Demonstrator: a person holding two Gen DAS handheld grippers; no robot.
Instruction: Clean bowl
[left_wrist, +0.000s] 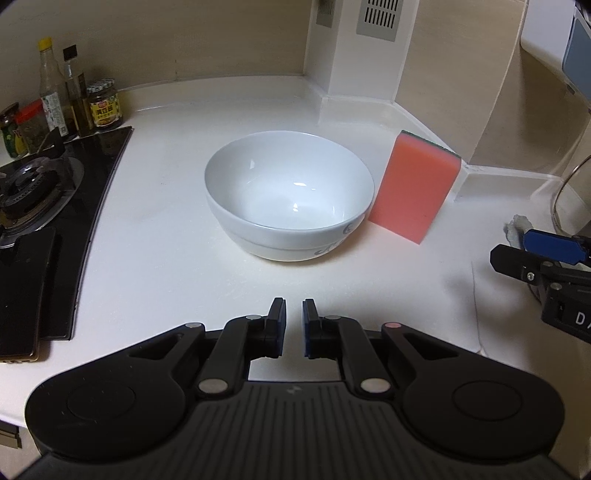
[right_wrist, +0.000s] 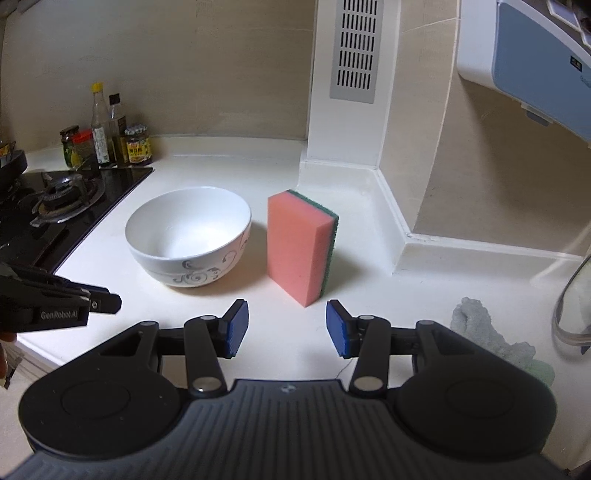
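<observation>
A white bowl (left_wrist: 288, 199) (right_wrist: 188, 236) with a grey swirl pattern sits empty and upright on the white counter (left_wrist: 166, 266). Just to its right a pink sponge (left_wrist: 413, 184) (right_wrist: 299, 247) with a green scouring back stands on end. My left gripper (left_wrist: 294, 306) hovers short of the bowl's near side, its jaws only narrowly apart with nothing between them; its tip also shows at the left edge of the right wrist view (right_wrist: 99, 299). My right gripper (right_wrist: 287, 308) (left_wrist: 532, 254) stands wide open just in front of the sponge, empty.
A black gas hob (left_wrist: 48, 192) (right_wrist: 55, 206) lies to the left, with sauce bottles and jars (left_wrist: 74, 107) (right_wrist: 110, 140) behind it. A white wall column (right_wrist: 343, 147) rises behind the sponge. A grey cloth (right_wrist: 480, 328) and a glass lid (right_wrist: 569, 314) lie at the right.
</observation>
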